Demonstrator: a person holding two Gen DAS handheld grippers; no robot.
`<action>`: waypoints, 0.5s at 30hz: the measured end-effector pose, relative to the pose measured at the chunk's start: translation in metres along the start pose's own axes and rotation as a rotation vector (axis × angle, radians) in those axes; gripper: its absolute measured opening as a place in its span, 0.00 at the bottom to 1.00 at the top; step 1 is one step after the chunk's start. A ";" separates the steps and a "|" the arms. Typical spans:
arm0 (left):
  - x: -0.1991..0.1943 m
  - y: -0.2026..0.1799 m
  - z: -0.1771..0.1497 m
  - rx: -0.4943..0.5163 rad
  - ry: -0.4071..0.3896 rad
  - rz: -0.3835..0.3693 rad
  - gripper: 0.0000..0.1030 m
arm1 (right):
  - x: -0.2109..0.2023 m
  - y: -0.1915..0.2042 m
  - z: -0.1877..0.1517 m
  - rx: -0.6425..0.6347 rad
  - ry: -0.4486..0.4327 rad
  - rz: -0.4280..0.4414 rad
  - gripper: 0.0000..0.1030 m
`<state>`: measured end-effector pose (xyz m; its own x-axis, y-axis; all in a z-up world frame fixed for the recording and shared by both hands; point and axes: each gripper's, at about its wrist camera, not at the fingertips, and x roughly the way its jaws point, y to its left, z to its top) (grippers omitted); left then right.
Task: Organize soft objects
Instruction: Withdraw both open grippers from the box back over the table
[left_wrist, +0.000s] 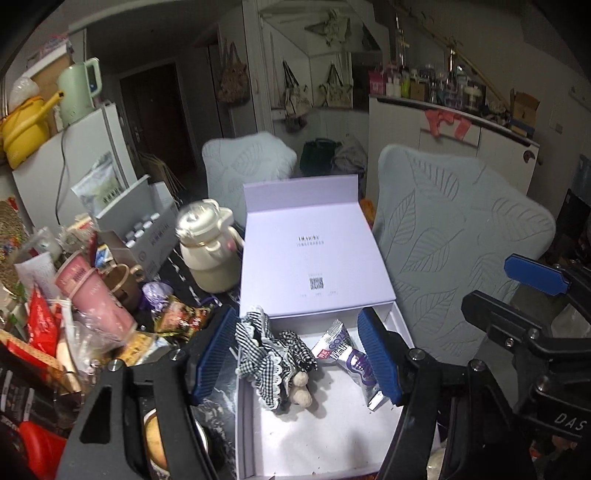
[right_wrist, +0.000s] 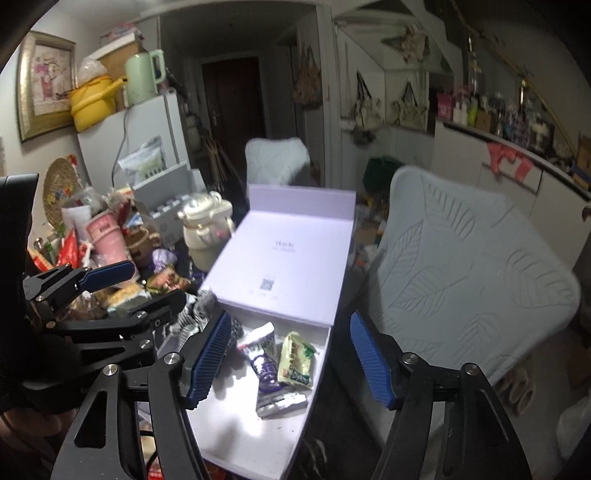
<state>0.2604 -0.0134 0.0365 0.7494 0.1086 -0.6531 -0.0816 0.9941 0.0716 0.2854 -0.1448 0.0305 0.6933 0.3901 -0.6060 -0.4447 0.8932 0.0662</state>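
Gingham doll — in box, below left claw

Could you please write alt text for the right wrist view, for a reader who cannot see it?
An open lilac box on a cluttered table holds a purple snack packet, a green one and a checked fabric toy. The right gripper hovers over it with jaws apart and empty. The left gripper is at left, a pale chair at right.
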 end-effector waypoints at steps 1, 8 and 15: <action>-0.009 0.001 0.000 0.000 -0.015 0.001 0.66 | -0.005 0.001 0.001 -0.004 -0.007 -0.001 0.66; -0.063 0.004 -0.002 -0.002 -0.112 0.008 0.86 | -0.055 0.016 -0.001 -0.028 -0.086 -0.015 0.74; -0.111 0.005 -0.010 -0.002 -0.181 0.003 0.86 | -0.097 0.024 -0.007 -0.036 -0.139 -0.025 0.84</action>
<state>0.1696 -0.0203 0.1019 0.8554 0.1096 -0.5063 -0.0849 0.9938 0.0718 0.2031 -0.1625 0.0852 0.7755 0.3968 -0.4911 -0.4440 0.8957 0.0226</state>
